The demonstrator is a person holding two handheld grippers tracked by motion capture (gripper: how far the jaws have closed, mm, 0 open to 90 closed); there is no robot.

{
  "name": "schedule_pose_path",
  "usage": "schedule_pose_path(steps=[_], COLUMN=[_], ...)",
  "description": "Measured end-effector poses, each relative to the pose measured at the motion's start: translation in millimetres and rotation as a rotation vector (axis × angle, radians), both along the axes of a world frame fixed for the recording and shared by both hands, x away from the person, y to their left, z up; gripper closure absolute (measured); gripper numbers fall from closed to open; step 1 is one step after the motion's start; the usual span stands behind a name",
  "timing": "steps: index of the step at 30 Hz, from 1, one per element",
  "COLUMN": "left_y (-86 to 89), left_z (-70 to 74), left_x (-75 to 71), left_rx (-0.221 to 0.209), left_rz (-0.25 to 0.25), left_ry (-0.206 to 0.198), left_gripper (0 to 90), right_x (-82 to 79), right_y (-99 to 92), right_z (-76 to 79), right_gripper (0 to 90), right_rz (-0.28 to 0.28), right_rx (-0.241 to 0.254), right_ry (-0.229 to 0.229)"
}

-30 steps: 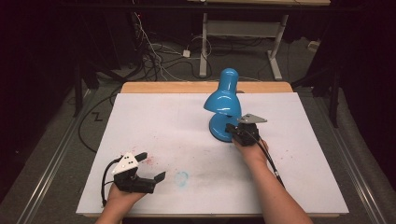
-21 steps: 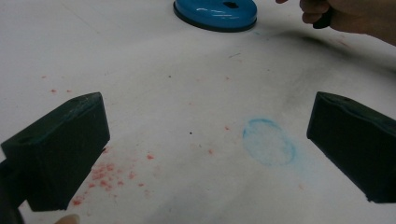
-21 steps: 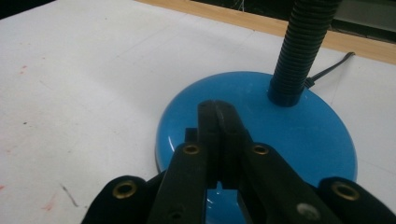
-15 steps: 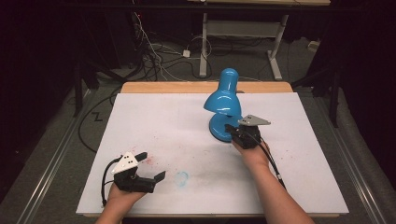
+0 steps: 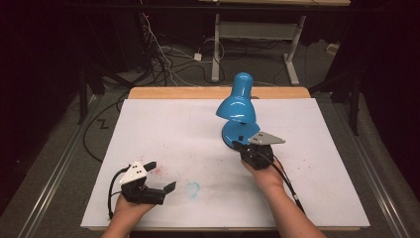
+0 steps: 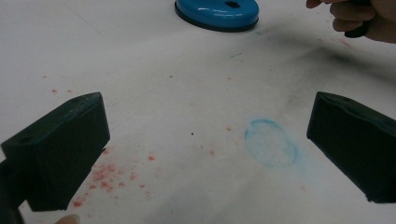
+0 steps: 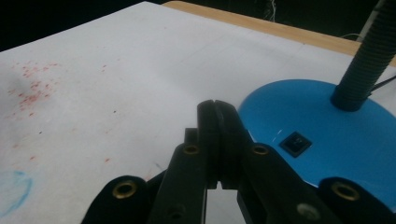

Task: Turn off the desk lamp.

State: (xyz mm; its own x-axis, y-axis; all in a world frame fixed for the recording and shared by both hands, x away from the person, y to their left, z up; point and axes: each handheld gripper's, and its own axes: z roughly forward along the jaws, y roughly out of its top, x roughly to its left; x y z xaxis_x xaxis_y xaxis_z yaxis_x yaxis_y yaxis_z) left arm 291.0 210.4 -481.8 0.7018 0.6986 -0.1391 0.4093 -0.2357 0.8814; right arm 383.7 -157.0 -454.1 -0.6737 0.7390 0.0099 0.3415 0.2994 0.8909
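Observation:
A blue desk lamp [image 5: 236, 106] stands on its round base [image 5: 229, 133] at the middle right of the white table. My right gripper [image 5: 237, 145] is at the base's near rim. In the right gripper view its jaws [image 7: 217, 112] are shut with nothing between them, just left of the base [image 7: 327, 135] and its black switch [image 7: 295, 143]. My left gripper [image 5: 160, 175] rests near the front left, open and empty. In the left gripper view it [image 6: 205, 149] stands wide over the bare sheet, with the lamp base [image 6: 217, 13] far ahead.
A white sheet [image 5: 173, 124] covers the table, with a wooden strip [image 5: 173, 92] along the far edge. On the sheet are a faint blue ring mark [image 6: 272, 142] and red speckles [image 6: 105, 175]. The lamp's black gooseneck [image 7: 364, 65] rises from the base. Cables lie on the floor behind the table.
My right gripper has drawn back a little from over the lamp base toward the person, still shut. The left gripper has stayed where it was.

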Motion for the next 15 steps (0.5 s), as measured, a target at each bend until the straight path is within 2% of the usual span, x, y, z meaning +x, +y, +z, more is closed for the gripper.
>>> schedule_pose_path(steps=[15], left_y=[0.0], left_z=[0.1], left_x=[0.2], left_rx=[-0.002], left_rz=[-0.001], left_ry=[0.000], left_gripper=[0.0], right_x=[-24.8], right_y=[3.0], right_z=[-26.9], right_gripper=[90.0], right_rz=[0.043], right_rx=[-0.018], right_ry=[0.041])
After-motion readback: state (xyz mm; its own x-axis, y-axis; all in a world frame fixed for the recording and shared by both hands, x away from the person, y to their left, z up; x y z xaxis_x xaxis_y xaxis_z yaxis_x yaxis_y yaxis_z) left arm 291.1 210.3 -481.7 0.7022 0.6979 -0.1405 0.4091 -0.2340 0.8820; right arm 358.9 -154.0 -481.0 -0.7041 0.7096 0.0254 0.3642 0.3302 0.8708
